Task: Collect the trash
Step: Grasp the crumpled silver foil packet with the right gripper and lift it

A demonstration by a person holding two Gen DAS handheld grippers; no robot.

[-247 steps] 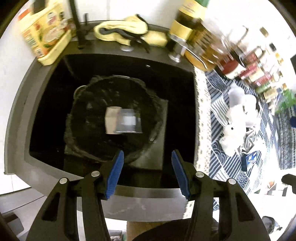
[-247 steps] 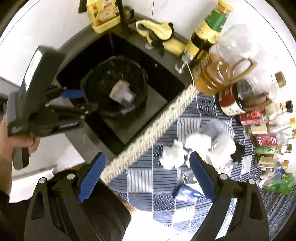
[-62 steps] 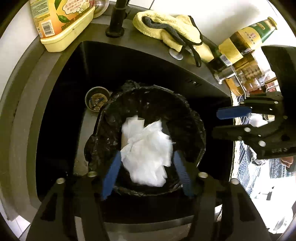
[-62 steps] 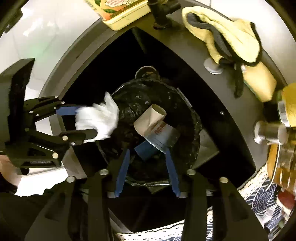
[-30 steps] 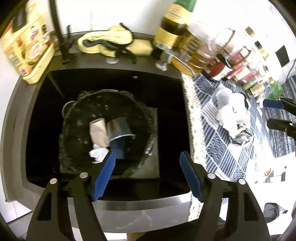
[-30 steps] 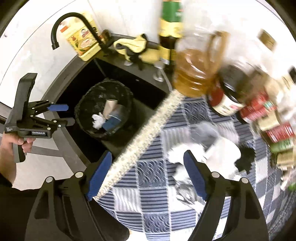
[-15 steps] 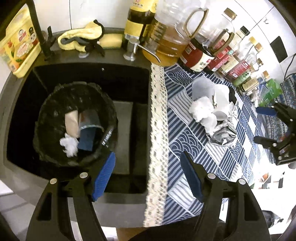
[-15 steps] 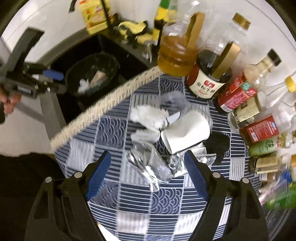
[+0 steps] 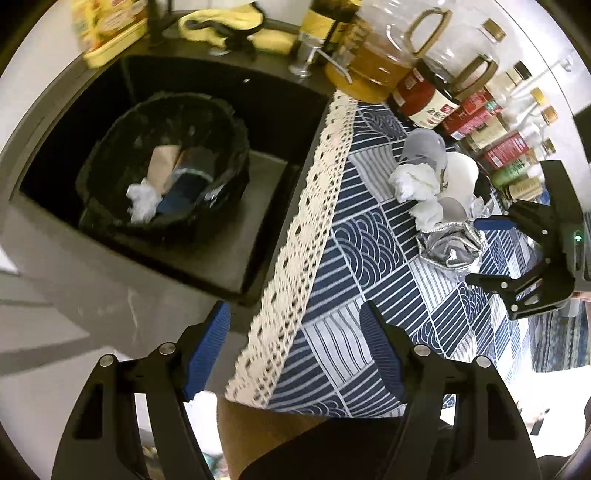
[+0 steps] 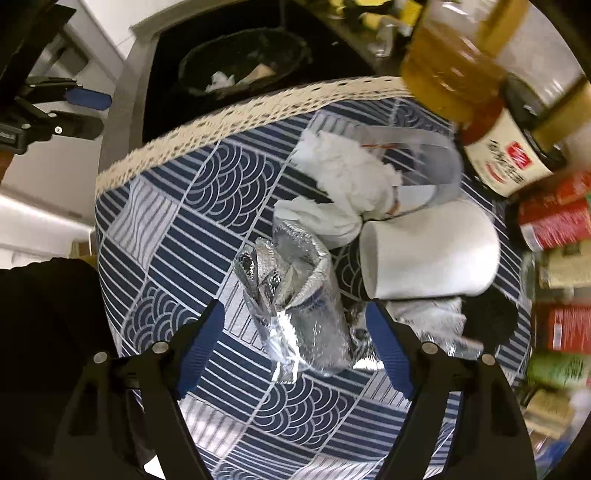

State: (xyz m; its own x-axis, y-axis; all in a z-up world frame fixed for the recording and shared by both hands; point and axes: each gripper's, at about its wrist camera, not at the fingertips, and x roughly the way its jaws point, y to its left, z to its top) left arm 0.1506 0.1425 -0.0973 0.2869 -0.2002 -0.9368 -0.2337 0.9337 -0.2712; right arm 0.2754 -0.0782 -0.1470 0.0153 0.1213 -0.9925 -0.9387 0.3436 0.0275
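Trash is partly collected, as far as I can judge: the black-lined round bin (image 9: 162,162) standing in the dark sink (image 9: 258,258) already holds a crumpled white tissue (image 9: 142,197), a brown cardboard tube (image 9: 162,166) and a dark blue packet (image 9: 184,184). More waits on the blue-and-white patterned tablecloth (image 10: 229,206) with its cream lace edge: a crumpled silver foil wrapper (image 10: 295,295), wads of white tissue (image 10: 343,177), a white paper cup (image 10: 432,251) lying on its side, a clear plastic cup (image 10: 432,155) and a black lid (image 10: 487,317), all bunched together and touching. My right gripper (image 10: 295,347) points straight down over the foil wrapper, its blue pads either side of it but not pressing, the jaws closing. My left gripper (image 9: 295,350) is empty, jaws wide apart, above the lace edge between sink and cloth. Behind the pile stand oil and sauce bottles (image 9: 424,96) along a white wall; a yellow cloth (image 9: 229,26) lies behind the sink.
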